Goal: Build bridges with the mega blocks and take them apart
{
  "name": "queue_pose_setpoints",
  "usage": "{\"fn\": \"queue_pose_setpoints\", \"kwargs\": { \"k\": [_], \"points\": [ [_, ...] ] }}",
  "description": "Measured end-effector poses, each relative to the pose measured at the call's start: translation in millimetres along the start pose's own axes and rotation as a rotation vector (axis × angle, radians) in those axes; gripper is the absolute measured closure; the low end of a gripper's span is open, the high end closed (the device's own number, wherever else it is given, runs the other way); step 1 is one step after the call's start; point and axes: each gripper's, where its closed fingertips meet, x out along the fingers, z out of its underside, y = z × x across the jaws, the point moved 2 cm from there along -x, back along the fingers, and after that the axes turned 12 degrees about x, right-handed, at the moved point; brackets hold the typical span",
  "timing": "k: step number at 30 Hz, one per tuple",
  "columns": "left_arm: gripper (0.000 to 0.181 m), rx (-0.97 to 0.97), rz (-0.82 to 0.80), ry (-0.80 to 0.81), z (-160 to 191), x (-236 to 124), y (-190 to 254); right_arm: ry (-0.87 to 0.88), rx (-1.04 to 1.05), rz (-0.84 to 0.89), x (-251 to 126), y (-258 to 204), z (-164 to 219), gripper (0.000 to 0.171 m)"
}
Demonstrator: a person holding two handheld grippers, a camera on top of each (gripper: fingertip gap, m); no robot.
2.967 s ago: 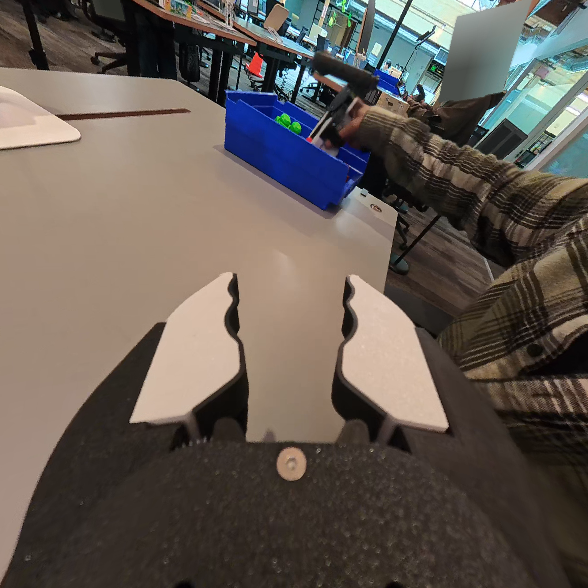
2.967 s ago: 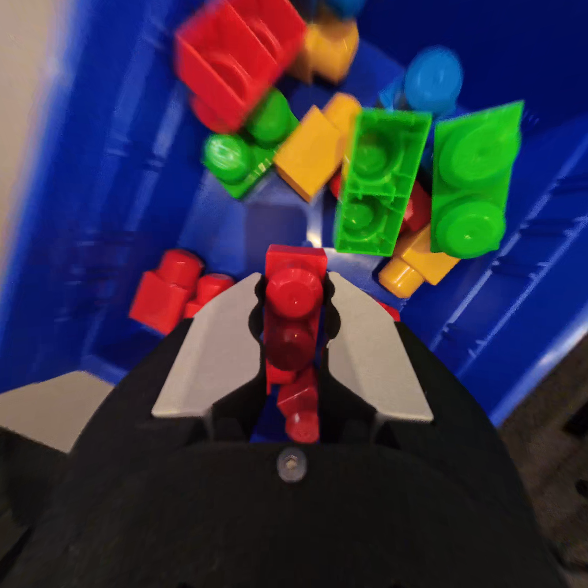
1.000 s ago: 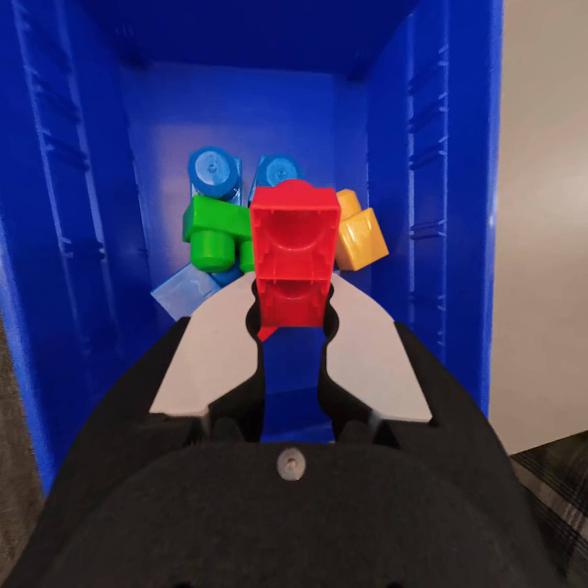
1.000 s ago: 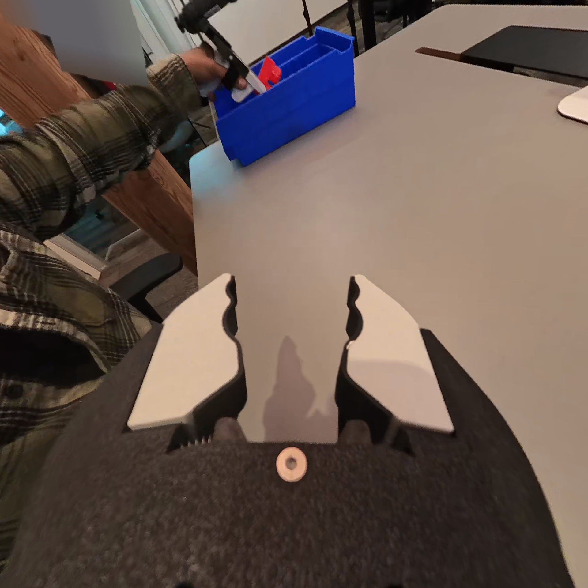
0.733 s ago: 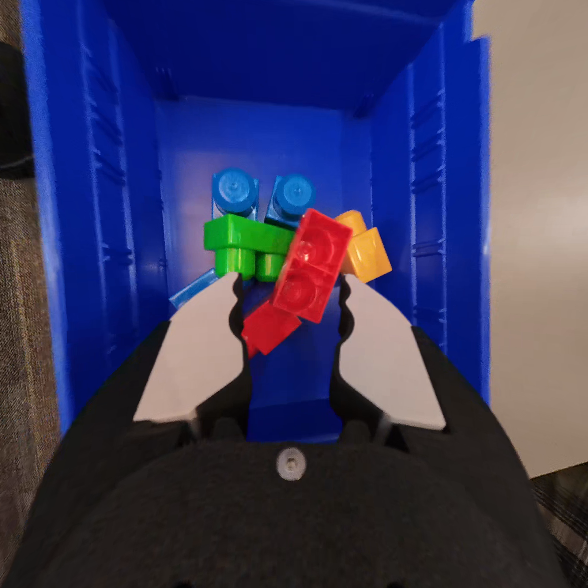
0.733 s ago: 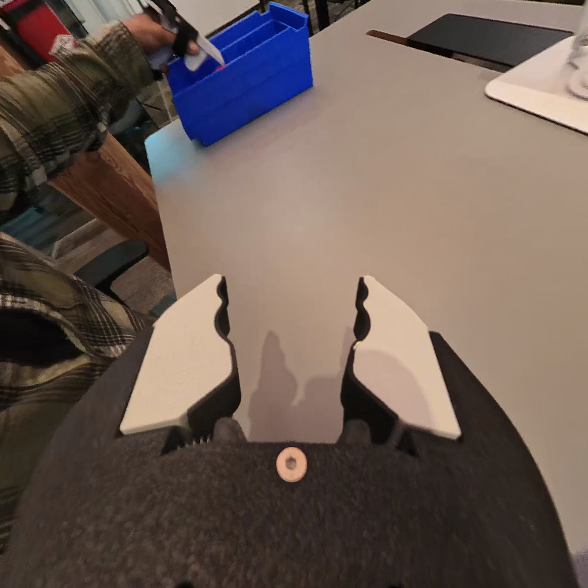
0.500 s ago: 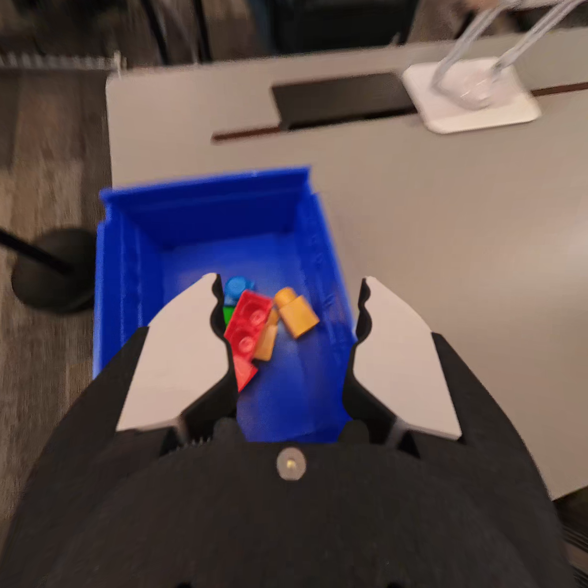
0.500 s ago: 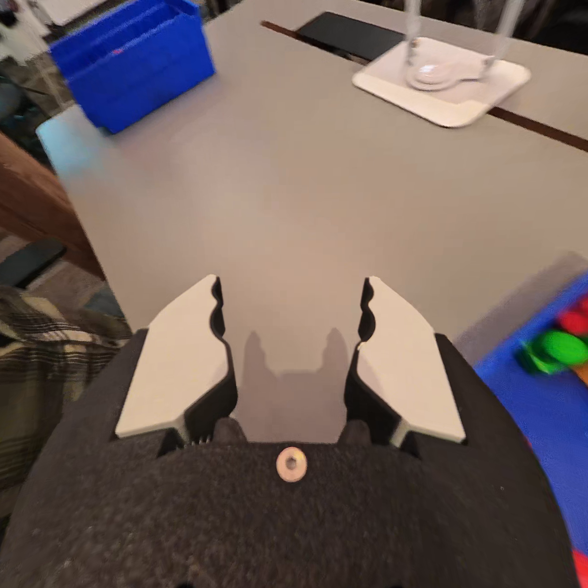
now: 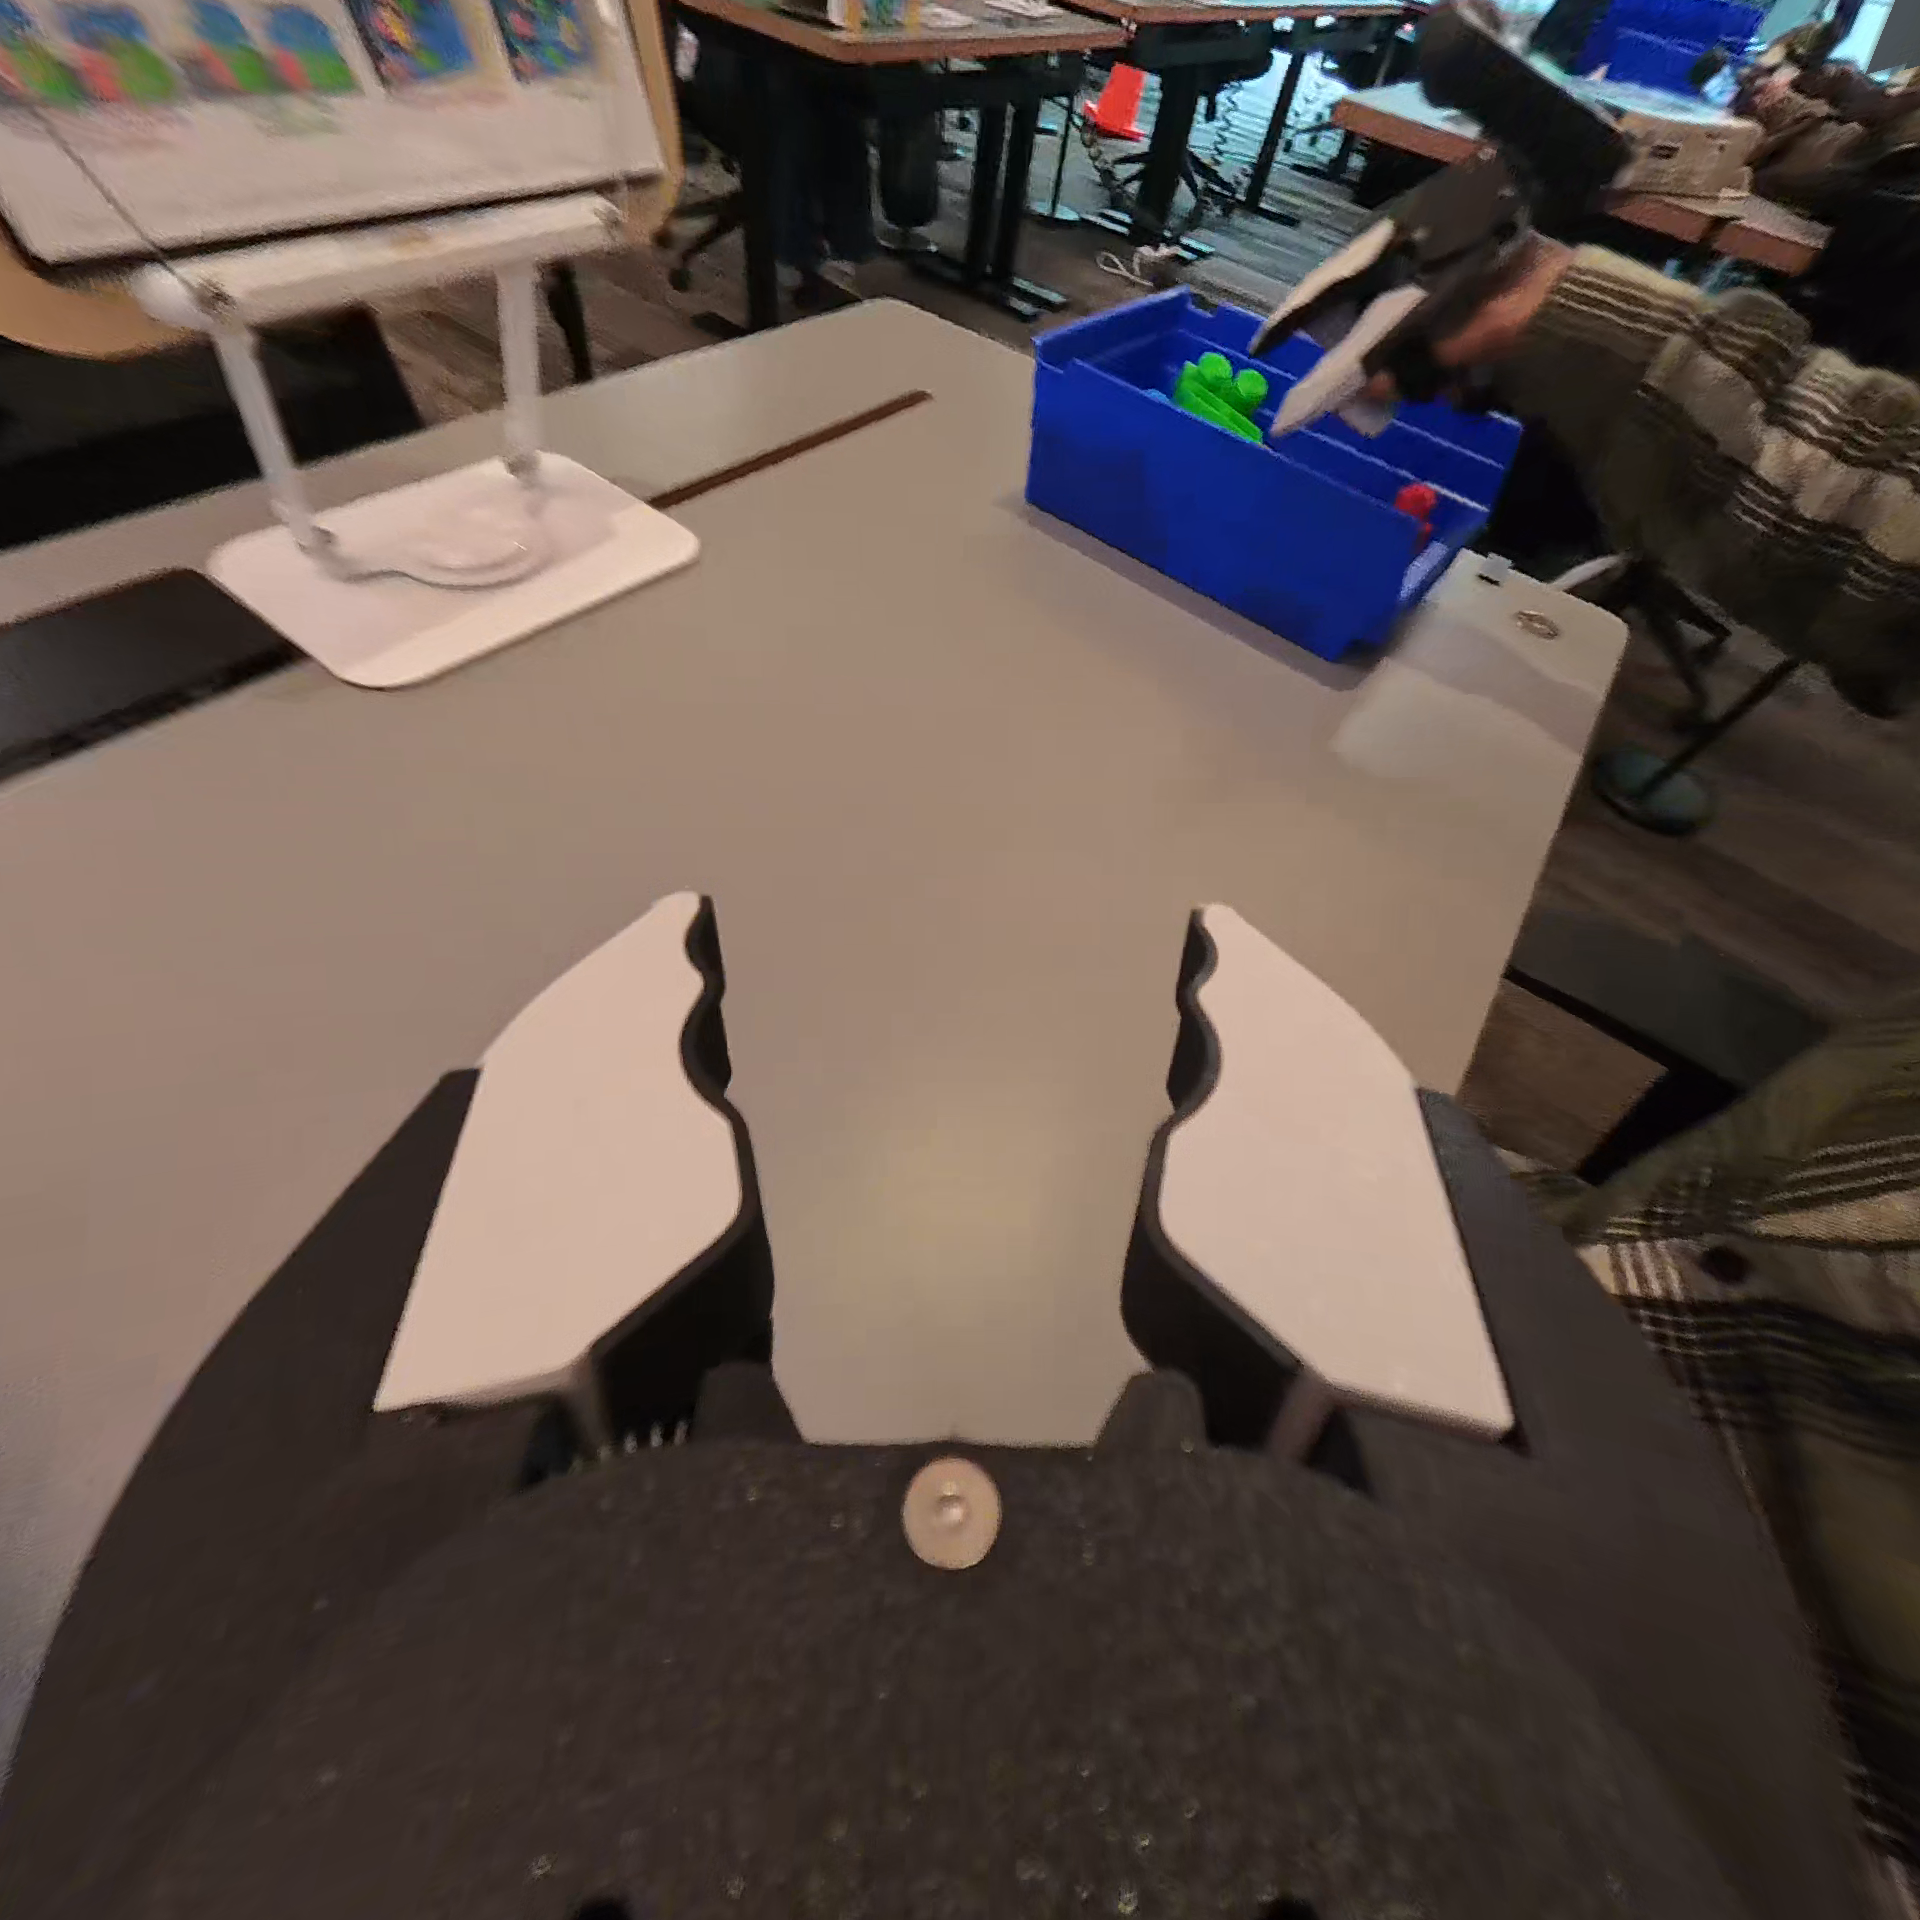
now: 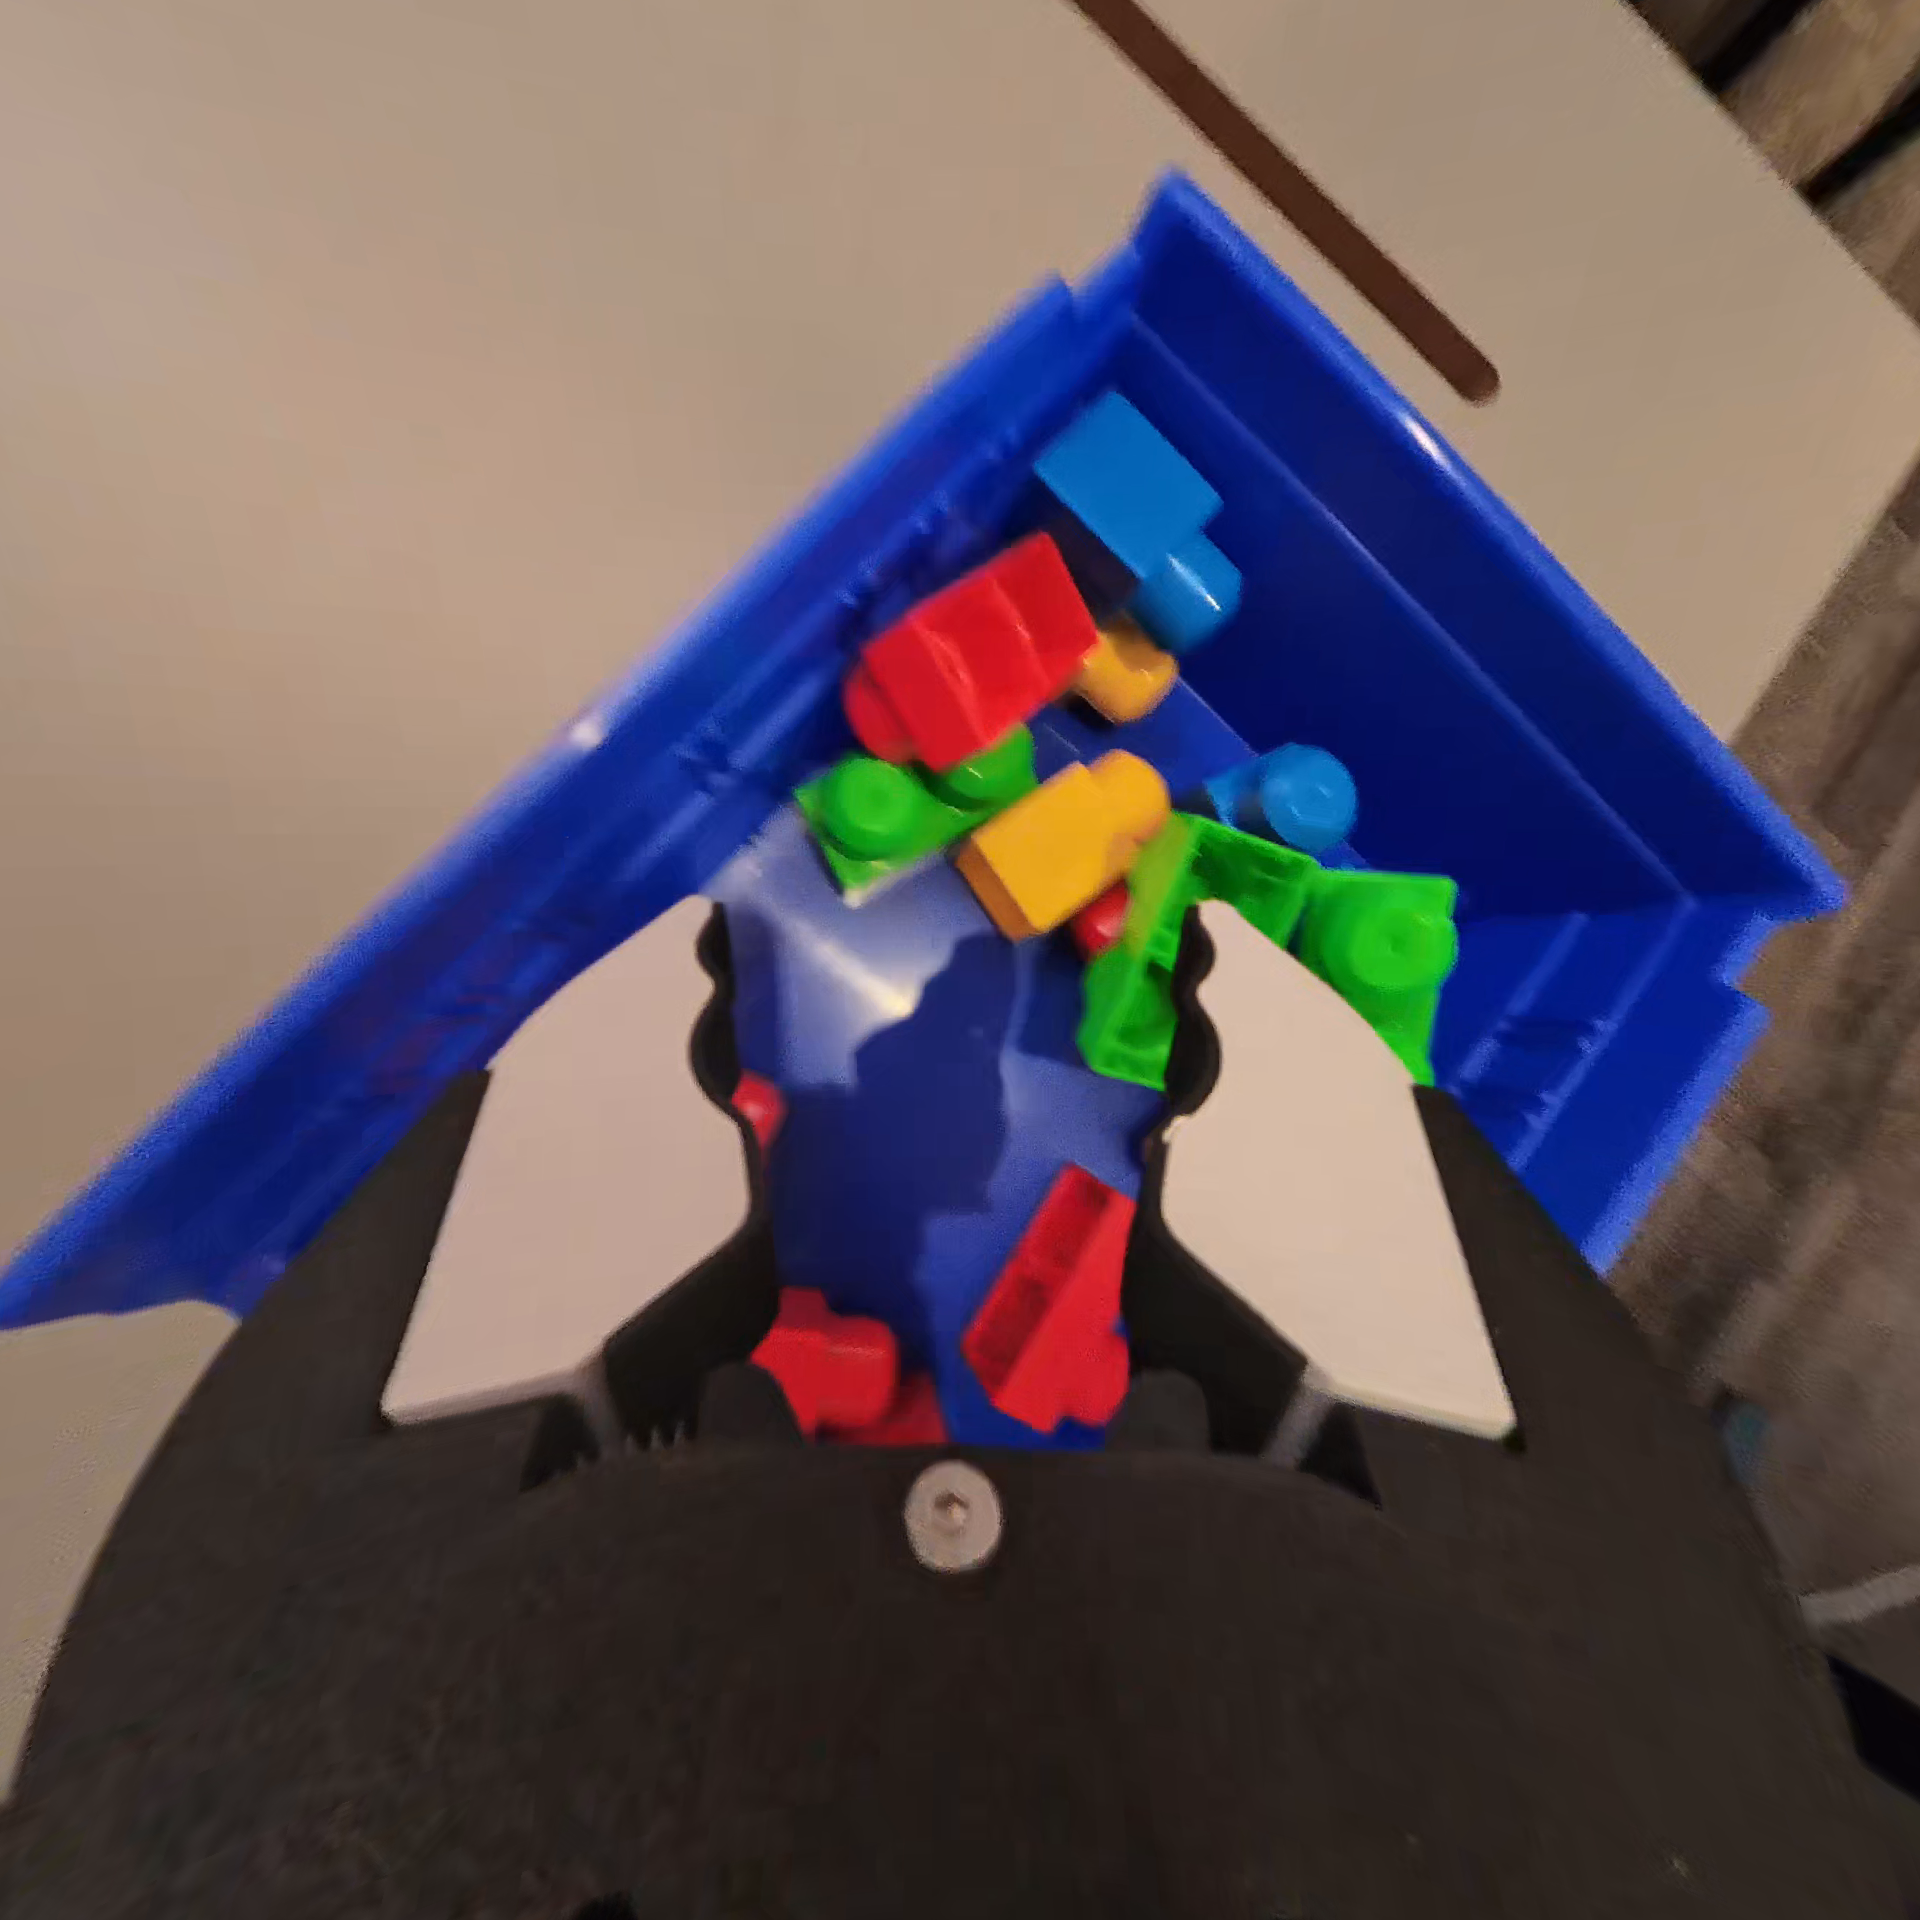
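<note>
Hovering spread and empty, the right gripper (image 10: 951,935) has the green block (image 10: 1138,987) beside its right finger (lengthwise along it).

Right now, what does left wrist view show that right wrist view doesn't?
Only the left wrist view: the left tongs open over bare grey table, a white stand base, and the right tongs seen from outside, open above the bin in a plaid-sleeved hand.

Only the right wrist view: the bin's contents close up, with red, yellow and blue blocks, and the right tongs empty above them.

Both: the blue bin, green blocks and the table.
</note>
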Motion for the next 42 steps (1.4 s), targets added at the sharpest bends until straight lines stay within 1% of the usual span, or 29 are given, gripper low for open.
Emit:
{"fn": "queue_pose_setpoints", "kwargs": {
  "k": [2, 3, 5, 8, 10, 13, 17, 22, 23, 24, 26, 29, 33, 37, 40, 42],
  "points": [
    [0.097, -0.03, 0.04, -0.002, 10, 9, 15, -0.059, 0.008, 0.094, 1, 22, 8, 0.086],
    [0.098, -0.045, 0.061, -0.008, 15, 11, 22, -0.063, 0.031, 0.11, -2, 30, 11, 0.086],
    [0.098, -0.068, 0.084, -0.019, 24, 14, 30, -0.039, 0.105, 0.109, -8, 42, 12, 0.088],
    [0.099, -0.102, 0.1, -0.009, 31, 16, 33, -0.024, 0.16, 0.055, -10, 49, 13, 0.096],
    [0.1, -0.129, 0.115, 0.001, 33, 18, 33, -0.05, 0.167, 0.017, -4, 47, 15, 0.099],
    [0.101, -0.14, 0.123, 0.011, 33, 21, 33, -0.108, 0.17, -0.002, 9, 41, 20, 0.098],
    [0.102, -0.145, 0.13, -0.003, 36, 23, 31, -0.168, 0.225, 0.026, 25, 47, 29, 0.098],
    [0.103, -0.151, 0.132, 0.001, 38, 23, 31, -0.24, 0.288, 0.023, 47, 52, 38, 0.096],
    [0.103, -0.152, 0.133, 0.003, 38, 23, 31, -0.241, 0.297, 0.01, 51, 51, 38, 0.098],
    [0.103, -0.156, 0.136, 0.003, 39, 24, 31, -0.242, 0.305, -0.006, 54, 50, 38, 0.106],
    [0.103, -0.164, 0.142, -0.002, 43, 26, 32, -0.236, 0.319, -0.024, 58, 49, 36, 0.134],
    [0.103, -0.169, 0.147, -0.005, 46, 28, 33, -0.206, 0.334, -0.046, 58, 47, 33, 0.135],
    [0.105, -0.177, 0.144, 0.009, 48, 28, 30, -0.148, 0.33, -0.069, 43, 42, 28, 0.134],
    [0.11, -0.183, 0.159, 0.044, 46, 32, 27, -0.113, 0.249, -0.076, 4, 25, 16, 0.135],
    [0.112, -0.167, 0.185, 0.059, 40, 44, 25, -0.068, 0.151, -0.105, -32, -6, -8, 0.135],
    [0.113, -0.144, 0.223, 0.071, 29, 58, 26, -0.03, 0.065, -0.161, -52, -42, -29, 0.136]
  ]
}}
